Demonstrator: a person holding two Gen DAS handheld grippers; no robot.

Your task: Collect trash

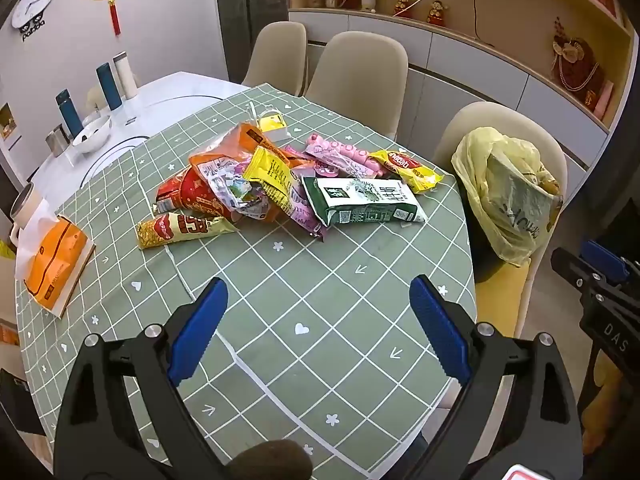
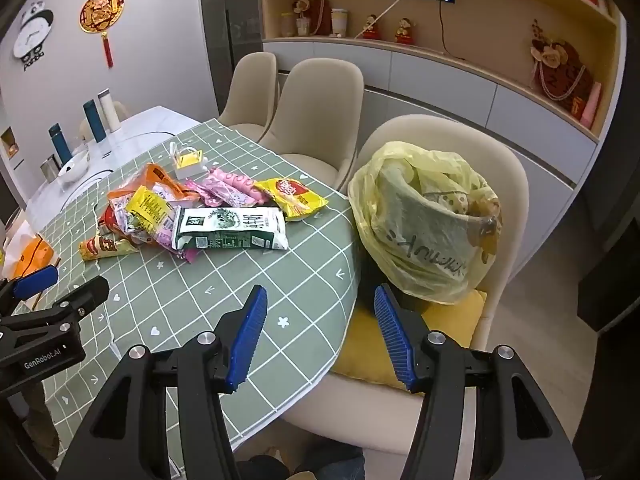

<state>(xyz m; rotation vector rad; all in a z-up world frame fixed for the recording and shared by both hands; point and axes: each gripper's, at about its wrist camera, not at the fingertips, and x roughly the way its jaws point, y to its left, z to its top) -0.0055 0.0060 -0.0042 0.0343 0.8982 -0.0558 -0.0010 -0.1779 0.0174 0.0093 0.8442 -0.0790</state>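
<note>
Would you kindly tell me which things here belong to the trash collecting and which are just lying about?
Belongs to the job:
- pile of snack wrappers
- green and white milk carton
- yellow plastic bag on the chair
- left gripper and right gripper, jaws open and empty

Just lying about:
- orange tissue pack
- blue flasks
- white bowl
- wall clock

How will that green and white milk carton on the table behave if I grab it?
The milk carton lies flat and looks squashed, so probably empty and light. Its creased walls may buckle further under the jaws. The glossy surface could slip, and it overlaps a pink wrapper that may drag along.
</note>
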